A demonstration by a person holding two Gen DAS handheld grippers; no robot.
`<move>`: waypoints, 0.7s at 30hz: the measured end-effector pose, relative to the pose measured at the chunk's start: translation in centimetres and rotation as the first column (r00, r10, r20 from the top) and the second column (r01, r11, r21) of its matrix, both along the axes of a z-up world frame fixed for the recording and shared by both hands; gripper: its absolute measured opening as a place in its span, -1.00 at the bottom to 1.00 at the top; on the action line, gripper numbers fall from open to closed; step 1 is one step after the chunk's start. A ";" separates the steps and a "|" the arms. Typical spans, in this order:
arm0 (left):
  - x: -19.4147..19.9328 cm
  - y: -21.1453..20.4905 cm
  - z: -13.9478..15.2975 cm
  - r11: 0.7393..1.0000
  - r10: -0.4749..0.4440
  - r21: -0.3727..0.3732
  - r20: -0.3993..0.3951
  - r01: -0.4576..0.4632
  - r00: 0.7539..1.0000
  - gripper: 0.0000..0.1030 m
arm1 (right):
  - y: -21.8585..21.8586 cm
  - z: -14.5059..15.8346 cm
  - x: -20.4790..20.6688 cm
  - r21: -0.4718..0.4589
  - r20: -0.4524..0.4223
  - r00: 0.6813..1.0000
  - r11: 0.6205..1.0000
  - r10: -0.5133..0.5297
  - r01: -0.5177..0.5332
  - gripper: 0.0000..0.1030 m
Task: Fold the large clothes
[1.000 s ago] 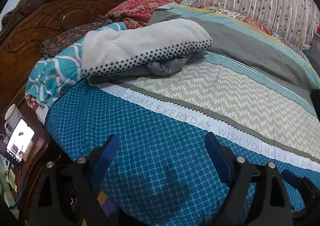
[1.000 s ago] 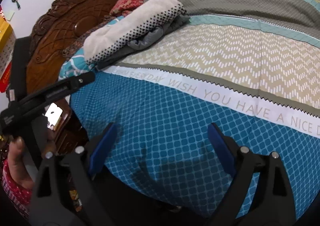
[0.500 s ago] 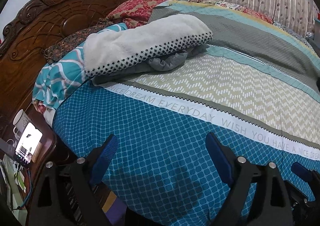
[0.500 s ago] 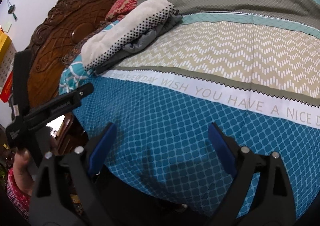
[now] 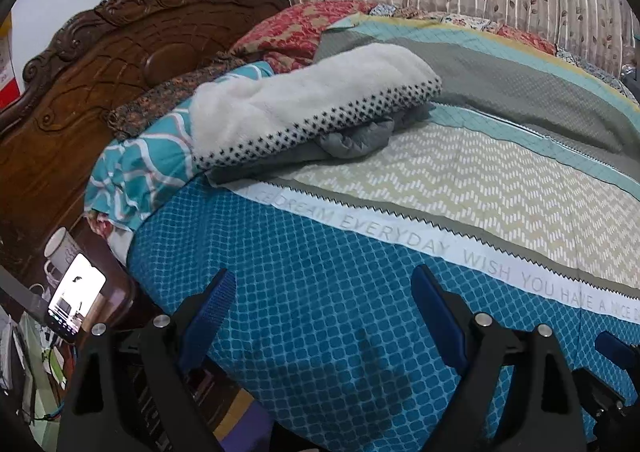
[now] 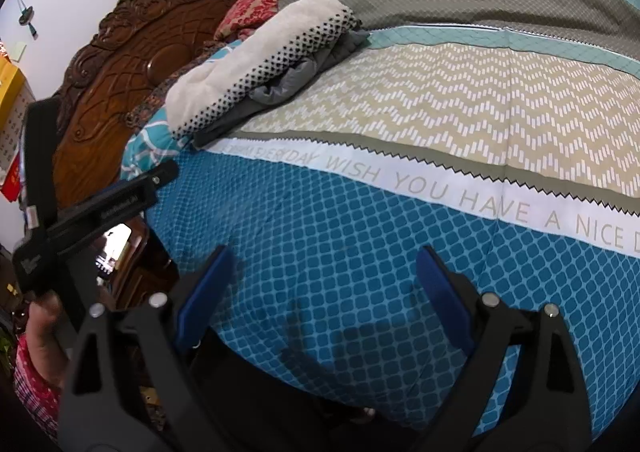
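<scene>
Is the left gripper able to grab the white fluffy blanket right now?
Probably not yet. The left gripper is open over the blue quilt, and the blanket lies well ahead by the headboard. Nothing blocks the way.

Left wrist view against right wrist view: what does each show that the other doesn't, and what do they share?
Only the left wrist view shows the lit phone beside a white mug. Only the right wrist view shows the person's hand holding the left gripper. Both show the patterned bedspread, the folded white fleece over a grey garment, and the carved headboard.
</scene>
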State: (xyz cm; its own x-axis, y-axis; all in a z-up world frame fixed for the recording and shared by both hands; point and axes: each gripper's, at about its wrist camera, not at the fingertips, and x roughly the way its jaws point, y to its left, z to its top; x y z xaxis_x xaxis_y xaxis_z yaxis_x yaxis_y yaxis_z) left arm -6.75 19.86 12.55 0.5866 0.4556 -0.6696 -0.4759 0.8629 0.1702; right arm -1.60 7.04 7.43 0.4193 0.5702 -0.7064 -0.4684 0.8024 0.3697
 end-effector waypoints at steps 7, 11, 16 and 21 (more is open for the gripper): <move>-0.3 -0.3 1.5 0.999 -0.001 0.036 0.037 0.000 0.999 0.92 | -0.1 -0.4 0.1 0.000 -0.012 1.000 1.000 -0.005 0.005 0.73; -0.6 -0.4 2.2 1.000 0.003 0.019 0.059 -0.004 0.998 0.97 | -0.2 -0.5 0.1 -0.002 -0.014 1.000 1.000 -0.007 0.007 0.73; -0.7 -0.5 2.2 1.000 0.001 -0.013 0.046 -0.001 0.999 0.97 | -0.3 -0.7 0.2 -0.004 -0.022 1.000 1.000 -0.010 0.010 0.73; -0.9 -0.8 2.2 0.999 -0.016 -0.033 0.048 0.018 0.999 0.97 | -0.3 -0.7 0.1 -0.006 -0.019 1.000 1.000 -0.008 0.008 0.73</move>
